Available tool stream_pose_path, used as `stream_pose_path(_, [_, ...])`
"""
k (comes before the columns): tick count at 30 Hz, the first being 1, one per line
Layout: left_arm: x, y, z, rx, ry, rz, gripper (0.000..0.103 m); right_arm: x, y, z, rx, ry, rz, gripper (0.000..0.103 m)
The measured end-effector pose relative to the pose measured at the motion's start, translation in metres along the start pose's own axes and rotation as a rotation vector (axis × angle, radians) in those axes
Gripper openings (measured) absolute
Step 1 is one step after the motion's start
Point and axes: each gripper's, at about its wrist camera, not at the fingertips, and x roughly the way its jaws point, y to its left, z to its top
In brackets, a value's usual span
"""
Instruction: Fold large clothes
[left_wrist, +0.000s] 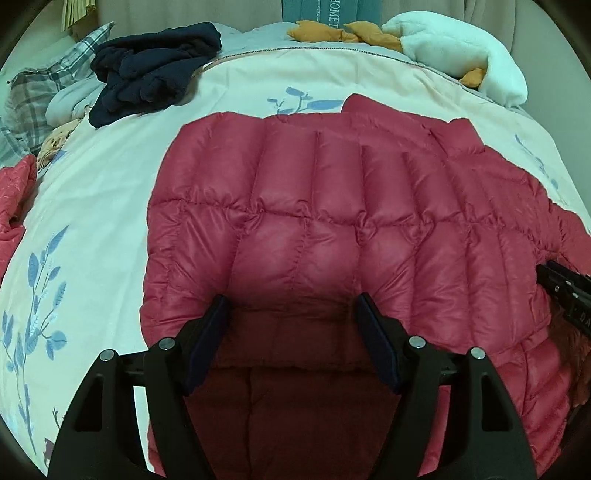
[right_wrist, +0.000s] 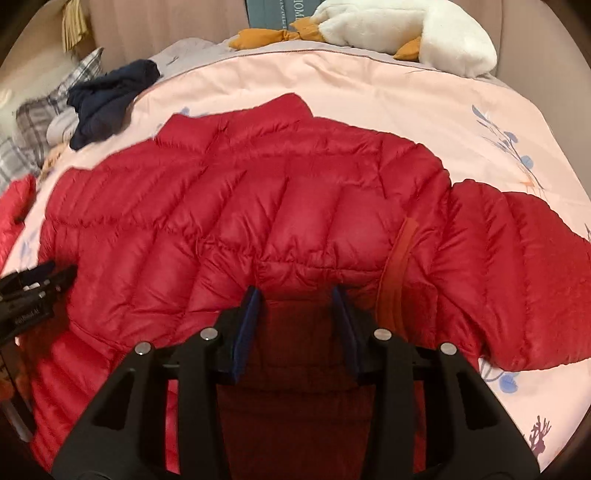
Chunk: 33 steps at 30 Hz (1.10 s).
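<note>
**Both grippers poised over the near edge of a red down jacket on the bed**

A red quilted puffer jacket (left_wrist: 332, 206) lies spread flat on the pale floral duvet of the bed (left_wrist: 92, 221), collar toward the far side and one sleeve (right_wrist: 517, 280) reaching out to the right. Spreading it flat seems meant to expose its seams and edges for a clean fold.

The left gripper (left_wrist: 291, 332) hangs over the near part of the jacket, jaws wide apart with puffy fabric showing between them but nothing pinched. The right gripper (right_wrist: 295, 328) sits likewise over the near edge beside an orange-red inner strip (right_wrist: 397, 273), jaws parted and gripping nothing. Working side by side, they are probably about to take the near edge at two points so it lifts evenly.

No containers are in view. A crumpled navy garment (left_wrist: 151, 70), a plaid pillow (left_wrist: 33, 92) and a white plush toy with orange feet (left_wrist: 458, 55) lie at the bed's far side, well apart from the jacket.
</note>
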Motion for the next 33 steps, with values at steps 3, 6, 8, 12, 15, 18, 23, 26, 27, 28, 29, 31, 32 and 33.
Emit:
stream_pose_path(3, [0.001,0.000,0.003,-0.005,0.008,0.013,0.073,-0.002,-0.002,0.004,0.018,0.010,0.006,0.041])
stream_pose_path(6, [-0.014,-0.004,0.002,-0.032,0.000,0.031,0.073,-0.025,-0.003,0.003,0.034,-0.025,0.039,0.042])
stream_pose_path(8, [-0.029,-0.009,-0.002,-0.028,-0.033,0.025,0.073,-0.042,0.001,-0.001,0.020,-0.059,0.076,0.042])
stream_pose_path(12, [-0.046,-0.028,-0.011,0.040,-0.085,0.019,0.073,-0.052,0.006,-0.012,-0.002,-0.069,0.102,0.046])
stream_pose_path(15, [-0.039,-0.041,-0.014,0.079,-0.071,0.023,0.073,-0.037,0.008,-0.019,-0.010,-0.024,0.071,0.046])
stream_pose_path(18, [-0.025,-0.044,-0.017,0.084,-0.046,0.020,0.073,-0.026,0.009,-0.024,-0.007,-0.018,0.072,0.047])
stream_pose_path(23, [-0.023,-0.040,-0.018,0.063,-0.053,0.004,0.073,-0.026,0.008,-0.026,0.005,-0.030,0.079,0.047])
stream_pose_path(26, [-0.037,-0.035,-0.021,0.019,-0.062,-0.021,0.073,-0.043,0.002,-0.028,0.049,-0.049,0.113,0.055])
stream_pose_path(27, [-0.044,-0.035,-0.023,0.011,-0.072,-0.038,0.073,-0.052,0.000,-0.030,0.063,-0.063,0.134,0.059])
stream_pose_path(28, [-0.053,-0.036,-0.025,0.010,-0.084,-0.046,0.073,-0.063,-0.003,-0.033,0.073,-0.080,0.154,0.060])
stream_pose_path(29, [-0.066,-0.038,-0.030,0.014,-0.104,-0.040,0.074,-0.072,-0.005,-0.035,0.078,-0.092,0.158,0.062])
stream_pose_path(31, [-0.082,-0.041,-0.037,0.008,-0.123,-0.041,0.082,-0.092,-0.010,-0.042,0.087,-0.114,0.162,0.067])
stream_pose_path(32, [-0.093,-0.042,-0.043,-0.012,-0.137,-0.054,0.087,-0.104,-0.013,-0.047,0.091,-0.126,0.173,0.071])
stream_pose_path(33, [-0.102,-0.042,-0.048,-0.029,-0.145,-0.074,0.090,-0.113,-0.015,-0.051,0.095,-0.135,0.177,0.076])
